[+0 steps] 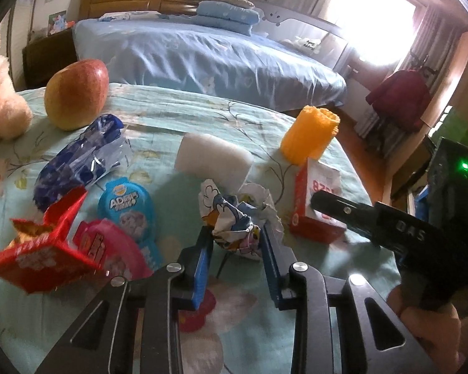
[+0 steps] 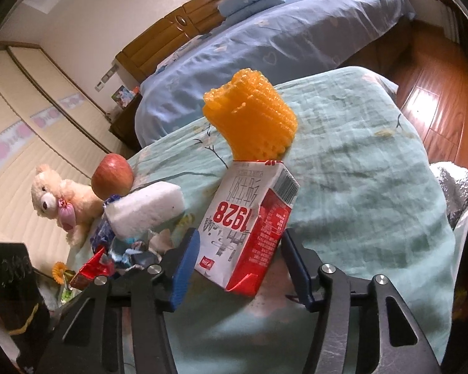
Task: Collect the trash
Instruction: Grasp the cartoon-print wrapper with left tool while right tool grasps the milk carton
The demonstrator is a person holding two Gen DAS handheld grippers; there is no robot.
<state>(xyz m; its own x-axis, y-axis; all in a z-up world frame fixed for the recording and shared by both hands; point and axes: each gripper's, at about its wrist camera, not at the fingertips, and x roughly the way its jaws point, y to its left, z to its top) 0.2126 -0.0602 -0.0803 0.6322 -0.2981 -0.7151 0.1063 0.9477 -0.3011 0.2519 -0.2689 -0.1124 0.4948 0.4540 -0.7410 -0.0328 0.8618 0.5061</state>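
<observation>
A crumpled paper ball (image 1: 234, 227) with a cartoon print lies on the teal cloth (image 1: 184, 115), and my left gripper (image 1: 237, 244) has its blue pads (image 1: 202, 258) pressed against both sides of it. To its right stands a red and white milk carton (image 1: 315, 205) marked 1928. In the right wrist view the same carton (image 2: 246, 227) sits between the blue pads (image 2: 184, 271) of my right gripper (image 2: 240, 252), which touch its two sides. One black finger (image 1: 343, 210) of the right gripper crosses the carton in the left wrist view.
Around the ball lie a red snack box (image 1: 43, 258), a pink pack (image 1: 109, 246), a blue cup lid (image 1: 126, 205), a blue wrapper (image 1: 81, 159) and a white foam block (image 1: 212, 159). An orange foam net (image 2: 252, 121), an apple (image 1: 76, 93) and a teddy bear (image 2: 56, 199) stand farther back.
</observation>
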